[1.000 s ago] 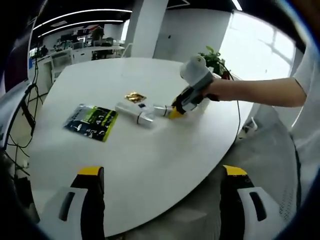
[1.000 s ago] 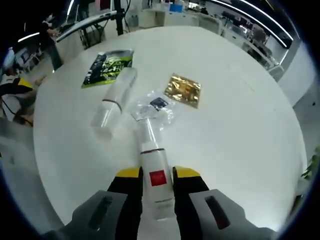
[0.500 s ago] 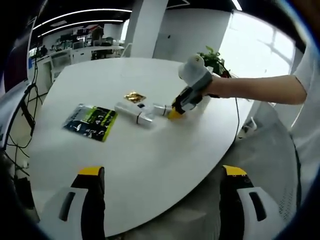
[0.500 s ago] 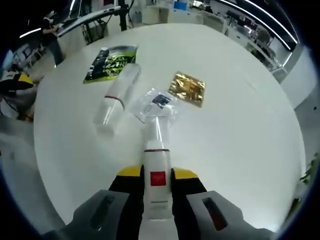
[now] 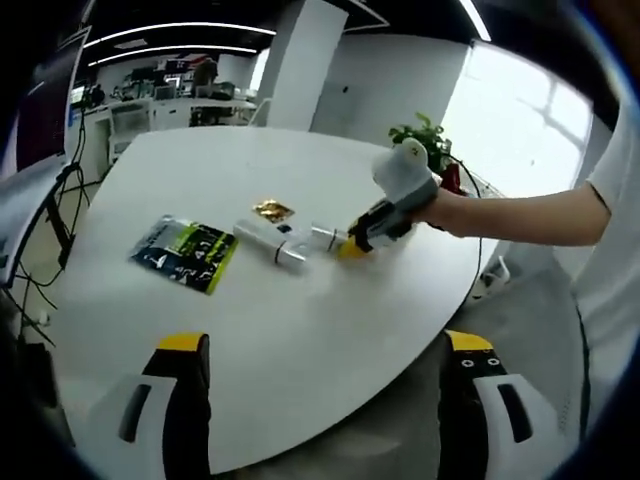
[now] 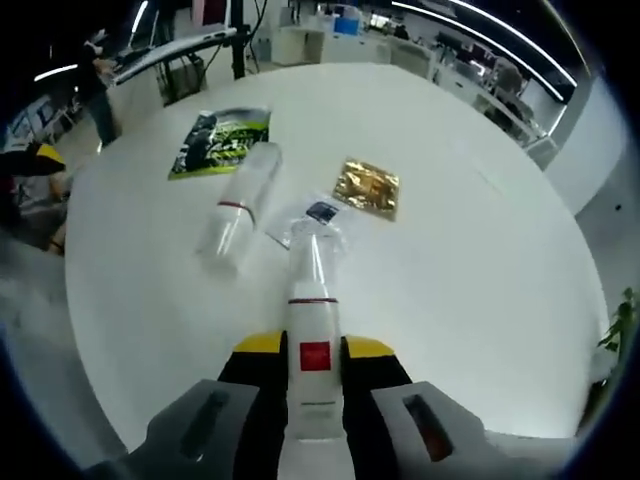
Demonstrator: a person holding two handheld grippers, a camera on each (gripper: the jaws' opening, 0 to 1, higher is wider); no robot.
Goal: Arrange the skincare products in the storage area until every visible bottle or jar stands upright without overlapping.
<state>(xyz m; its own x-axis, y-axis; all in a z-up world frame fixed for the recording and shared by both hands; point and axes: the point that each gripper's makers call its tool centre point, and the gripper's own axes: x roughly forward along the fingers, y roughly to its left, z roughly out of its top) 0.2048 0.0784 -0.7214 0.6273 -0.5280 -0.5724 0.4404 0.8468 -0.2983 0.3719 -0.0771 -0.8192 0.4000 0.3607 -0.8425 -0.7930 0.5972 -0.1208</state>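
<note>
The right gripper [image 6: 302, 372] has its fingers clamped on a white bottle [image 6: 313, 330] with a red square label, its clear cap pointing across the white desk [image 6: 480, 260]. A second clear-capped bottle [image 6: 237, 206] lies flat just beside a small clear sachet [image 6: 315, 215], with a gold sachet [image 6: 366, 186] and a green-black pouch [image 6: 222, 140] nearby. The left gripper [image 5: 325, 395] hangs off the desk edge, fingers wide.

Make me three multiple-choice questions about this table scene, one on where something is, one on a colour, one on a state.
1. Where does the gold packet lie?
A. on the white table
B. on the green packet
C. in the left gripper

2. What colour is the square label on the held bottle?
A. blue
B. red
C. green

3. How is the right gripper?
A. wide open
B. shut on the bottle
C. resting empty

Answers: 1 A, bare tabletop surrounds it; 2 B, a red square shows between the jaws; 3 B, both jaws press its sides.
</note>
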